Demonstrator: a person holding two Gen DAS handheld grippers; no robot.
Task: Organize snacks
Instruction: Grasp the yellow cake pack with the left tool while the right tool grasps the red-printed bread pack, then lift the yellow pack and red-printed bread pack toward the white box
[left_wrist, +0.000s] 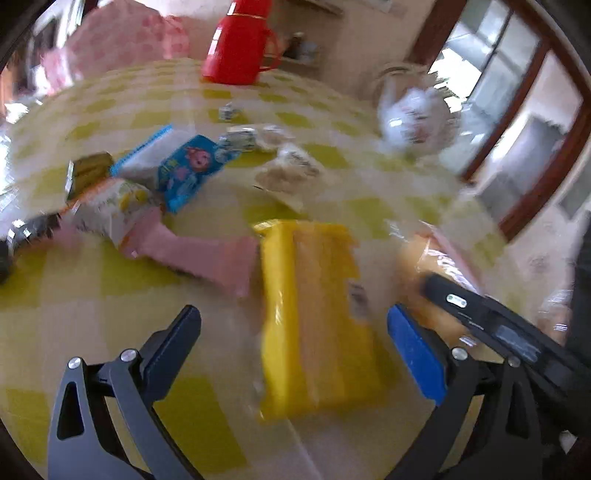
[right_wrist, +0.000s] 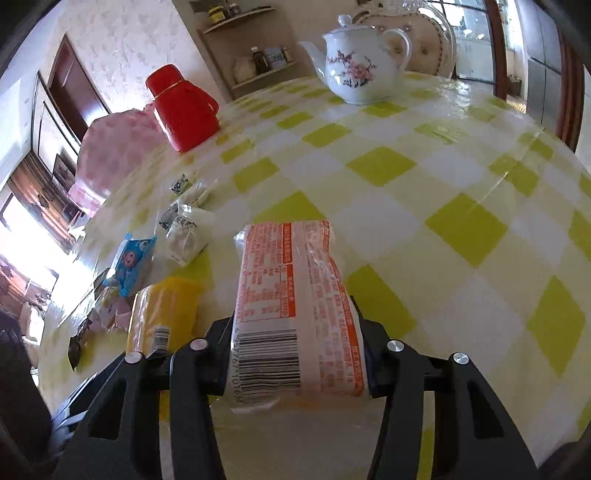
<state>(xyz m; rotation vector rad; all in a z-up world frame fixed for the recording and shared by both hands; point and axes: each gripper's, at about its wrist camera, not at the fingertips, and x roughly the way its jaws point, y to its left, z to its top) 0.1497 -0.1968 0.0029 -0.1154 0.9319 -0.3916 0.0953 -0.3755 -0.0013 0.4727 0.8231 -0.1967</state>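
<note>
My right gripper (right_wrist: 295, 325) is shut on an orange-and-white snack pack (right_wrist: 291, 295), barcode side up, just above the checked tablecloth. It also shows in the left wrist view as an orange pack (left_wrist: 424, 269) with a black finger over it. My left gripper (left_wrist: 295, 332) is open, its fingers on either side of a yellow snack pack (left_wrist: 314, 317) lying on the table; the image is blurred. The yellow pack (right_wrist: 166, 314) lies left of the held pack. A blue cartoon pack (left_wrist: 188, 170), a pink pack (left_wrist: 207, 254) and small white packets (left_wrist: 284, 170) lie beyond.
A red jug (left_wrist: 236, 40) and a white flowered teapot (right_wrist: 358, 62) stand at the far side of the table. A pink cloth bundle (right_wrist: 114, 147) sits at the far left. The yellow-and-white checked tablecloth (right_wrist: 461, 221) stretches to the right.
</note>
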